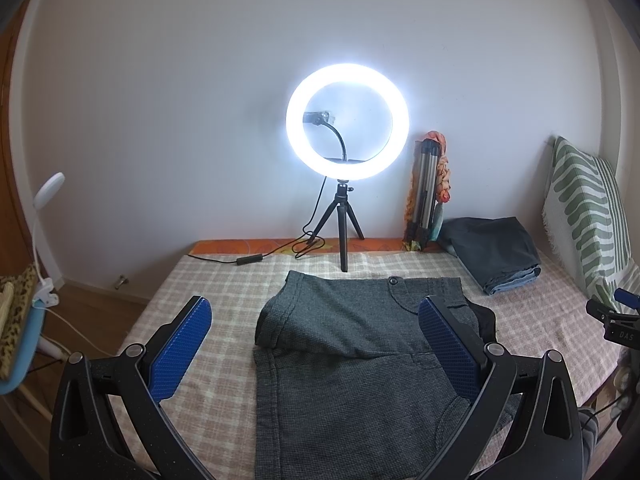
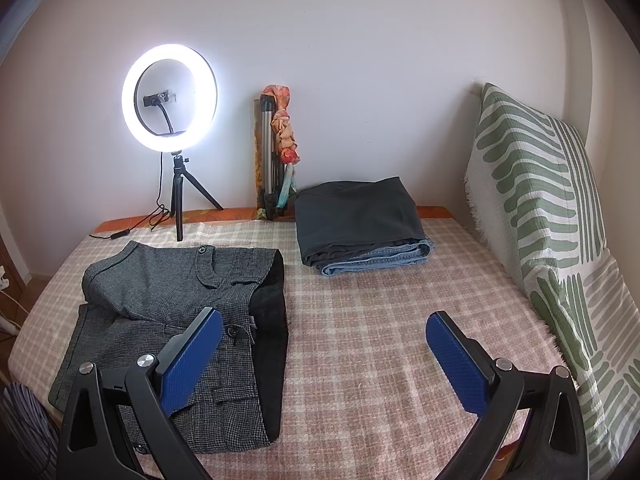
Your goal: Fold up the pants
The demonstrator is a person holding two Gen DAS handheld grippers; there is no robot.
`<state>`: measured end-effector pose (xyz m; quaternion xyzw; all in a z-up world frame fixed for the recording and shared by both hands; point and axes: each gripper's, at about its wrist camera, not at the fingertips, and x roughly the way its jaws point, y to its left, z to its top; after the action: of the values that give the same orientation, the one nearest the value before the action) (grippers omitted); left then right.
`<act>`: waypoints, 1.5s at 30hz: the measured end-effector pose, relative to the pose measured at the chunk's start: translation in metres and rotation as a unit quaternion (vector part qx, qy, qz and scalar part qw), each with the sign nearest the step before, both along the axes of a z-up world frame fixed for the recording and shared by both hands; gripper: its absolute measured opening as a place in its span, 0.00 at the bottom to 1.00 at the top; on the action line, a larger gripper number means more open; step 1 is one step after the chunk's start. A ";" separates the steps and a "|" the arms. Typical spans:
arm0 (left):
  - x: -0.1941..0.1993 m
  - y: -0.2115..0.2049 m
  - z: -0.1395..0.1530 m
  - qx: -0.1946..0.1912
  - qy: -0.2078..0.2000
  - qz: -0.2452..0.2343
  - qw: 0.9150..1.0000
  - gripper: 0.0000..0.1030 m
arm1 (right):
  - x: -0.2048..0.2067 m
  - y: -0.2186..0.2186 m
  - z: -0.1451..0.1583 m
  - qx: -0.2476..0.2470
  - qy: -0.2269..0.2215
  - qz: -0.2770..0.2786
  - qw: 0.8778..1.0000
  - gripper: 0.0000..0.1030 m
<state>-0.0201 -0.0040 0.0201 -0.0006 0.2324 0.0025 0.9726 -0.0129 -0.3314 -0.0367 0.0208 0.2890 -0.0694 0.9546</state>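
Grey tweed pants (image 1: 352, 356) lie partly folded on the checked bedspread (image 1: 208, 280), the far part doubled back over the near part, with black lining showing along the right side. My left gripper (image 1: 316, 316) is open above them, its blue pads either side of the cloth, holding nothing. In the right wrist view the same pants (image 2: 176, 312) lie at the left. My right gripper (image 2: 324, 328) is open over bare bedspread (image 2: 380, 304) to the right of the pants, and its left pad overlaps their right edge in the picture.
A stack of folded dark pants and jeans (image 2: 360, 224) sits at the back right. A lit ring light on a tripod (image 2: 170, 96) with its cable stands at the far edge. A folded tripod with a scarf (image 2: 276, 152) leans on the wall. A green-striped pillow (image 2: 552, 216) lines the right side.
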 end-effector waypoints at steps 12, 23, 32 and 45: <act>0.002 0.001 -0.004 0.001 0.003 -0.001 1.000 1.00 | 0.001 0.002 -0.002 -0.001 0.002 0.003 1.000 1.00; 0.009 0.008 -0.013 0.003 0.016 -0.002 1.000 1.00 | 0.006 0.006 -0.007 -0.008 0.010 0.013 1.000 1.00; 0.015 0.016 -0.021 0.040 0.023 -0.030 0.998 1.00 | 0.010 0.013 -0.010 -0.021 0.017 0.043 0.999 1.00; 0.077 0.060 -0.038 0.029 0.077 -0.057 0.995 0.96 | 0.048 0.026 -0.020 -0.053 0.032 0.092 0.994 1.00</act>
<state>0.0569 0.0555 -0.0180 0.0415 0.3057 -0.0463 0.9501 0.0348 -0.3056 -0.0570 -0.0591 0.3156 0.0027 0.9470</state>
